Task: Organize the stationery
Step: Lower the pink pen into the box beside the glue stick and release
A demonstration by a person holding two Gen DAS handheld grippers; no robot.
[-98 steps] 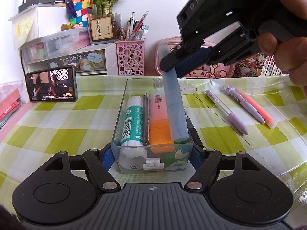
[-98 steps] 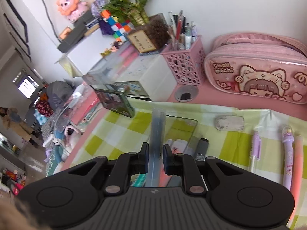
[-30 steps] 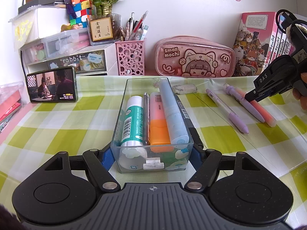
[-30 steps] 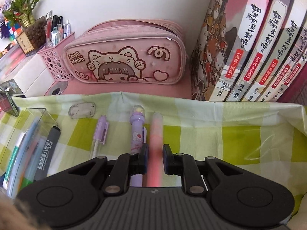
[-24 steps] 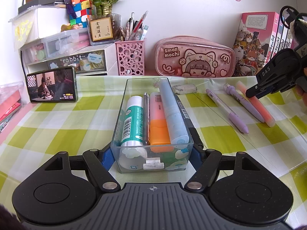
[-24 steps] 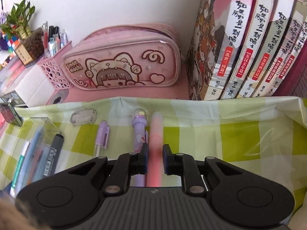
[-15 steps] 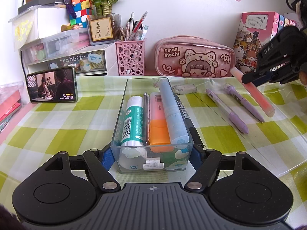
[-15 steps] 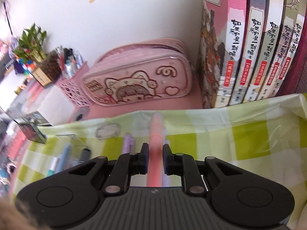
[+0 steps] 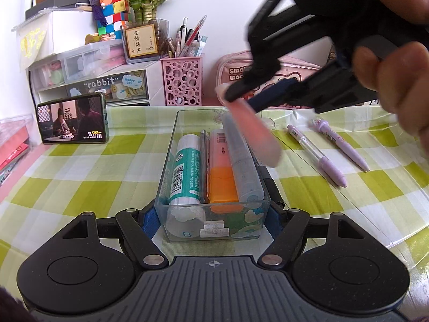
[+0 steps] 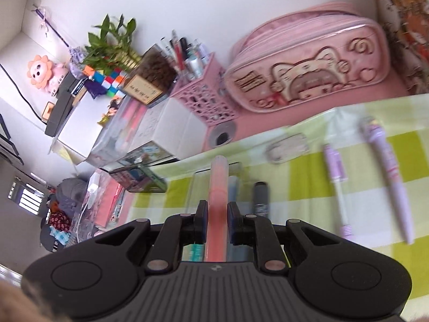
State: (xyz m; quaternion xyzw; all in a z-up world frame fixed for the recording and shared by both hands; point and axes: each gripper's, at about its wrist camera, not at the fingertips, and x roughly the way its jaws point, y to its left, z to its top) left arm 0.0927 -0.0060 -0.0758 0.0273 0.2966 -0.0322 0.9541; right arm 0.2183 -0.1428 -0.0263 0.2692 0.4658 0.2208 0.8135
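Note:
My left gripper [image 9: 213,221] is shut on the near end of a clear plastic box [image 9: 171,166]. The box holds a teal glue stick [image 9: 186,171], an orange highlighter [image 9: 222,171], a pale blue marker [image 9: 242,161] and a thin pen. My right gripper [image 10: 217,221] is shut on a pink highlighter [image 10: 218,196]. It holds it tilted in the air above the box's far right side, as the left wrist view shows [image 9: 254,131]. A black marker [image 10: 260,196] lies just right of the box.
Two purple pens [image 9: 316,155] [image 9: 339,141] and a grey eraser [image 10: 288,147] lie on the checked cloth to the right. A phone [image 9: 72,119], a pink pen cup [image 9: 182,80], a pink pencil case [image 10: 308,69] and drawers stand along the back.
My right gripper lifted the pink highlighter off the cloth at the right and carried it left to above the box. The left gripper and box have not moved.

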